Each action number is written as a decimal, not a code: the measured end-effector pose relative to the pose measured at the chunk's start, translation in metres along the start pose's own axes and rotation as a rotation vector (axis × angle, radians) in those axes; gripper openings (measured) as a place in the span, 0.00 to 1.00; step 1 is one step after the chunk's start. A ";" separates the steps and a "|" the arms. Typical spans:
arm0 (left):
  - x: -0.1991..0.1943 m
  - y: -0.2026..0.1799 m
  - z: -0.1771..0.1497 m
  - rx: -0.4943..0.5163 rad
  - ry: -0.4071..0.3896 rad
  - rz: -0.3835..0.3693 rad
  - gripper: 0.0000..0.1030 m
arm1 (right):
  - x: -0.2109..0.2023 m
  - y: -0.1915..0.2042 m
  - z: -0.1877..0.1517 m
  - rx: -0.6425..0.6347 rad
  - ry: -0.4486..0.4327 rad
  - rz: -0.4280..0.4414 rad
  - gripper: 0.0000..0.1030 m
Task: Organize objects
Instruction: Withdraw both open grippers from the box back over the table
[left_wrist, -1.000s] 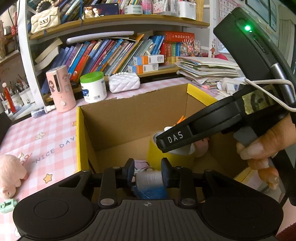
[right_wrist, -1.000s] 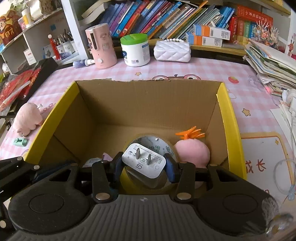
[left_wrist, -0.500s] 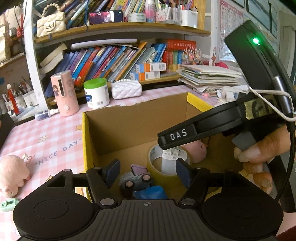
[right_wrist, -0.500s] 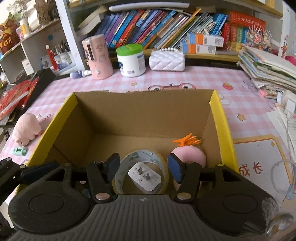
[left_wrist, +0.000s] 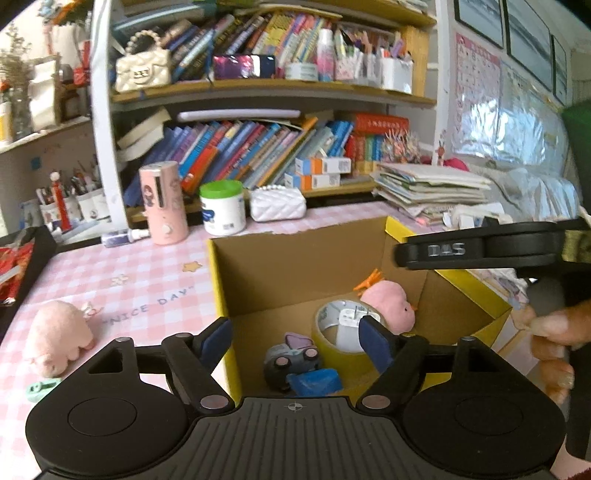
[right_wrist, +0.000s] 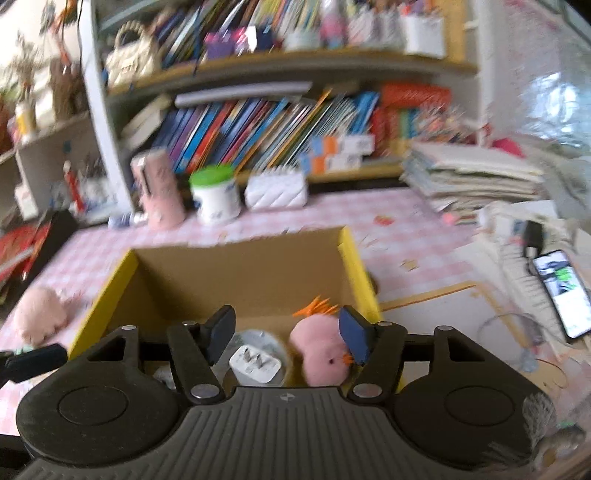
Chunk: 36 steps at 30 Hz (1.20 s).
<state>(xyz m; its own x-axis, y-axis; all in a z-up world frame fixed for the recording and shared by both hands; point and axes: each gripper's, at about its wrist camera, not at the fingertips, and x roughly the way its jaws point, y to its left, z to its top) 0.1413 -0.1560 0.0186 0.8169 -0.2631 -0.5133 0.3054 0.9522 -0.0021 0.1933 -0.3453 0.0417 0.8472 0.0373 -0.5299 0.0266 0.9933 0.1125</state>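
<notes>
A cardboard box with yellow flaps (left_wrist: 221, 295) (right_wrist: 354, 258) stands on the pink checked table. Inside lie a tape roll (left_wrist: 332, 343), a white charger plug (right_wrist: 255, 365) resting in the roll, a pink plush with orange tuft (left_wrist: 388, 302) (right_wrist: 321, 350), a small toy car (left_wrist: 288, 362) and a blue item (left_wrist: 314, 382). My left gripper (left_wrist: 295, 338) hovers above the box's near edge, jaws opening, nothing between them. My right gripper (right_wrist: 286, 336) is also above the box, jaws opening and empty; its body (left_wrist: 480, 251) shows in the left wrist view, held by a hand (left_wrist: 554, 332).
A pink plush pig (left_wrist: 59, 336) and a small green piece (left_wrist: 38, 387) lie on the table left of the box. Behind stand a pink cylinder (left_wrist: 162, 203), a green-lidded jar (left_wrist: 223, 208), a white quilted pouch (left_wrist: 277, 203) and bookshelves. Papers (left_wrist: 432, 188) and a phone (right_wrist: 561, 291) lie right.
Both grippers opened and pulled back and up from the box. The left let go of the toy car, the right let go of the charger plug, which now lies in the tape roll.
</notes>
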 end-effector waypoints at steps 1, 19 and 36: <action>-0.003 0.001 -0.001 -0.005 -0.004 0.002 0.76 | -0.006 -0.001 -0.002 0.008 -0.014 -0.015 0.62; -0.060 0.033 -0.044 -0.052 0.037 -0.032 0.77 | -0.083 0.026 -0.063 0.070 0.019 -0.149 0.63; -0.106 0.077 -0.099 -0.041 0.186 -0.004 0.81 | -0.112 0.099 -0.135 0.074 0.196 -0.112 0.69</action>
<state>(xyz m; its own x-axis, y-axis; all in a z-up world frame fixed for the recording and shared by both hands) 0.0298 -0.0395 -0.0127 0.7104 -0.2369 -0.6628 0.2847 0.9579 -0.0373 0.0296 -0.2361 -0.0019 0.7176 -0.0445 -0.6950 0.1592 0.9820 0.1015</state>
